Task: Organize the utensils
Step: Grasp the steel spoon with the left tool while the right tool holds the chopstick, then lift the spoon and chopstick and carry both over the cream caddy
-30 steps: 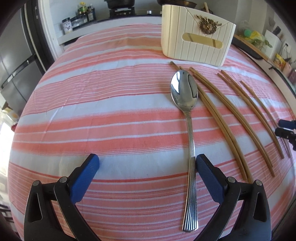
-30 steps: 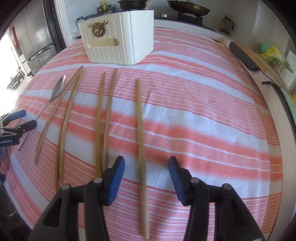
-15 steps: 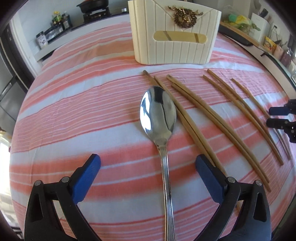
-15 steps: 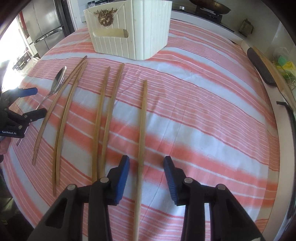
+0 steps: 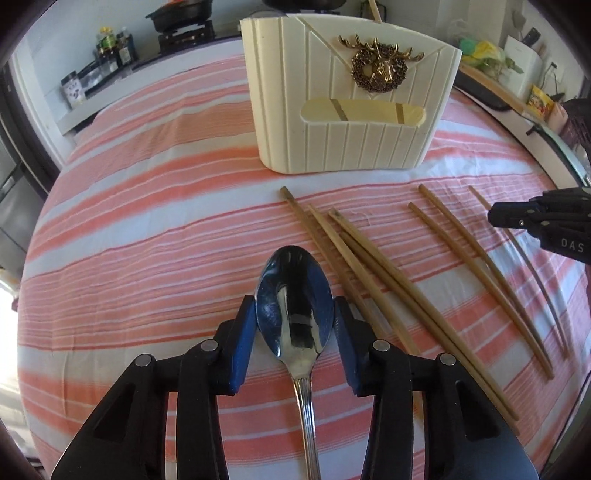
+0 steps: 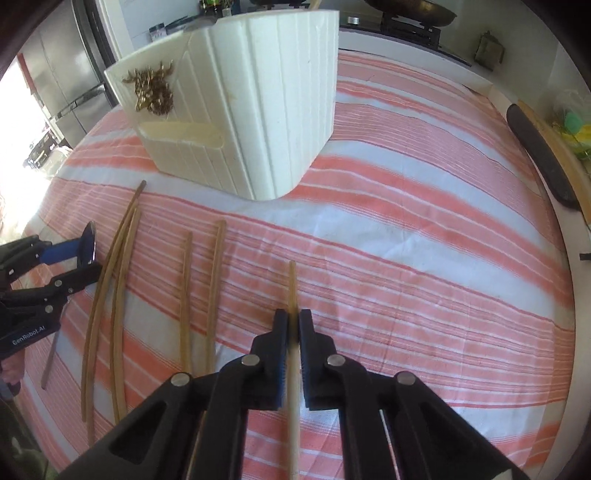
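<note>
Striped tablecloth, stove behind (sunlit).

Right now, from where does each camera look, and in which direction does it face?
Left wrist: sits on the left gripper, low over the striped cloth, facing the cream holder; its blue pads flank the spoon bowl.
Right wrist: sits on the right gripper, facing the same holder's corner; its pads close on a single chopstick.
Shared: holder, cloth, spoon, the loose chopsticks; each view shows the other gripper at its edge.
</note>
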{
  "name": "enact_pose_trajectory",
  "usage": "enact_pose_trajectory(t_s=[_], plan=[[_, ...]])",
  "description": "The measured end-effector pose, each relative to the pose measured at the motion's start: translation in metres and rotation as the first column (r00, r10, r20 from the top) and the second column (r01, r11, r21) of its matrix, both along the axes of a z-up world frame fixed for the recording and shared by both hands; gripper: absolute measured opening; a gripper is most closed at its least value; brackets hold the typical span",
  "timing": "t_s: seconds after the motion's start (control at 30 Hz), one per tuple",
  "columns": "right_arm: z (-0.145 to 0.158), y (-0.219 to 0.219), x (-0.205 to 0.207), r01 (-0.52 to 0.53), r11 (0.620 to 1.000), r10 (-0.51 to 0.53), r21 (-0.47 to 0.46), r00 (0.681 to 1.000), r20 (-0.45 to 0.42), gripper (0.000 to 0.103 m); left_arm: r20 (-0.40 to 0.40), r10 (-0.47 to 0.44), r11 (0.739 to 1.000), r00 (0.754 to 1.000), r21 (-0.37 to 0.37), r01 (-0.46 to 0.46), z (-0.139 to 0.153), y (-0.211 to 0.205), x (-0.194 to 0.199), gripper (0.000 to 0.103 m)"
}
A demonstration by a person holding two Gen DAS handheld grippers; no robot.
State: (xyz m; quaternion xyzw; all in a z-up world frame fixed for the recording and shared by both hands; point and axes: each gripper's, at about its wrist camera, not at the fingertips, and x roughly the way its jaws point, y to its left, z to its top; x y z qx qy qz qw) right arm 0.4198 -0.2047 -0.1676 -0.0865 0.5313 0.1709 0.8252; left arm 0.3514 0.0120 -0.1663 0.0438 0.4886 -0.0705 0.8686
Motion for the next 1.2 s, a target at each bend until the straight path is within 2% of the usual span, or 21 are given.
enact_pose_trajectory(t_s=[0.17,0.33,0.53,0.73,0.8,0.97,1.2], plan=[[0.046,-0.019,-0.028,0.011,0.992,-0.025,0.123,0.993,0.115,0.006,0.118,0.021,0.997,0.993,-0.076,-0.012,0.042,0.015,-0.033,0.041],[0.1,-0.032,-0.073,-0.008,0.978,-0.04,0.206,0.974,0.225,0.006,0.24,0.013,0.992,0.971,-0.128,0.018,0.091,0.021,-0.072,0.041],[0.152,-0.033,-0.134,-0.056,0.969,-0.041,0.239,0.924,0.381,0.006,0.347,0.028,0.981,0.937,-0.191,0.041,0.129,0.029,-0.107,0.041],[0.179,-0.033,-0.166,-0.081,0.952,-0.082,0.294,0.86,0.503,0.006,0.389,0.027,0.97,0.921,-0.231,0.069,0.149,0.031,-0.118,0.041],[0.182,-0.034,-0.167,-0.072,0.951,-0.092,0.3,0.863,0.497,0.006,0.396,0.02,0.972,0.918,-0.223,0.075,0.153,0.03,-0.119,0.041],[0.185,-0.036,-0.161,-0.045,0.945,-0.105,0.325,0.897,0.43,0.007,0.402,0.024,0.974,0.915,-0.216,0.069,0.158,0.035,-0.123,0.041],[0.194,-0.036,-0.164,-0.054,0.94,-0.111,0.337,0.886,0.45,0.007,0.394,0.036,0.971,0.918,-0.231,0.062,0.159,0.036,-0.121,0.041]])
